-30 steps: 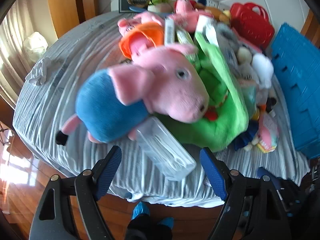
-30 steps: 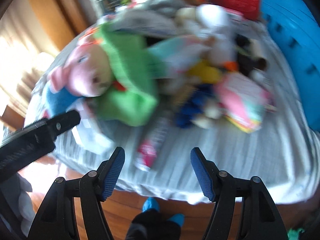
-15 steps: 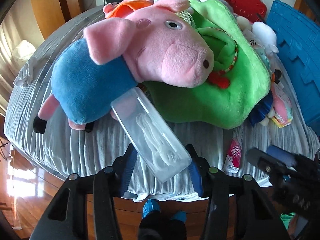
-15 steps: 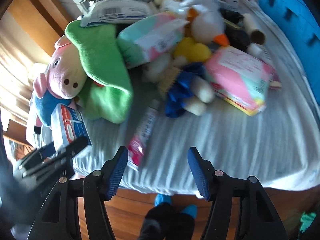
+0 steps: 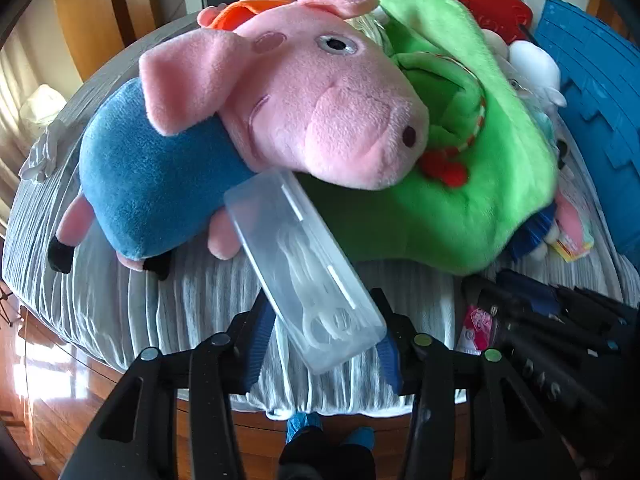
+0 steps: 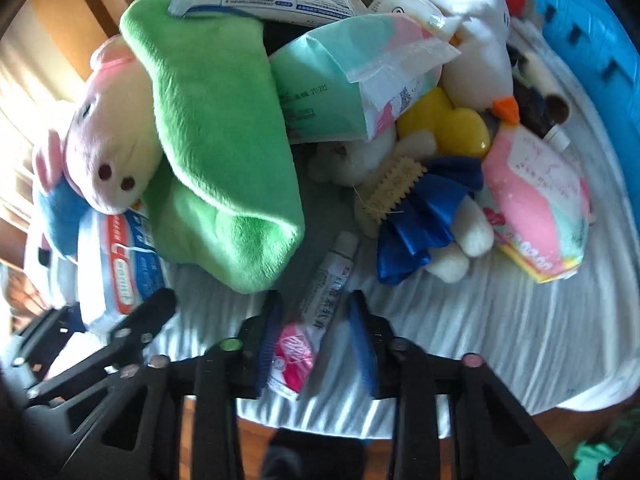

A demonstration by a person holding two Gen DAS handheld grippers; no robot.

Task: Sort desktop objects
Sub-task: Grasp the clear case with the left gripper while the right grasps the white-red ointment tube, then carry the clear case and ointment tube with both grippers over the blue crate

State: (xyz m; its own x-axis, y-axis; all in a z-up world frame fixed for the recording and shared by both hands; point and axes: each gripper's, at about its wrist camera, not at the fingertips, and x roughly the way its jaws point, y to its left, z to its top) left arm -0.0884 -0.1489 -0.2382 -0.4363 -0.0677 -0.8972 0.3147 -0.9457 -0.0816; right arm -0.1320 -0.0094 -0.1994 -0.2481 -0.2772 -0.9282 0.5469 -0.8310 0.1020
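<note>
Here I am working two hand-held tongs over a heaped table covered in a grey striped cloth (image 5: 120, 300). My landmark is the big pink pig plush (image 5: 288, 112) in a blue shirt, lying near the front edge.

The left gripper (image 5: 324, 340) points steeply down at a clear plastic case (image 5: 304, 276) that leans against the pig's chin and slopes toward me. Its jaws are closing, one blue pad at each long side of the case's near end, apparently just touching it.

The right gripper (image 6: 316, 340) sits to the pig's right, beyond the green plush (image 6: 224, 160) draped beside it. Its jaws are closing too, with a small pink-ended tube (image 6: 316, 308) lying flat on the cloth between them; the left pad seems to touch it, the right pad looks slightly apart.

Risks, as I judge them: the case is smooth and held only at one end, so it may pivot or slip out when lifted, and its far end may drag the pig along. The tube is thin and soft; the pads may pinch cloth instead, or squash it and let it slide free.
</note>
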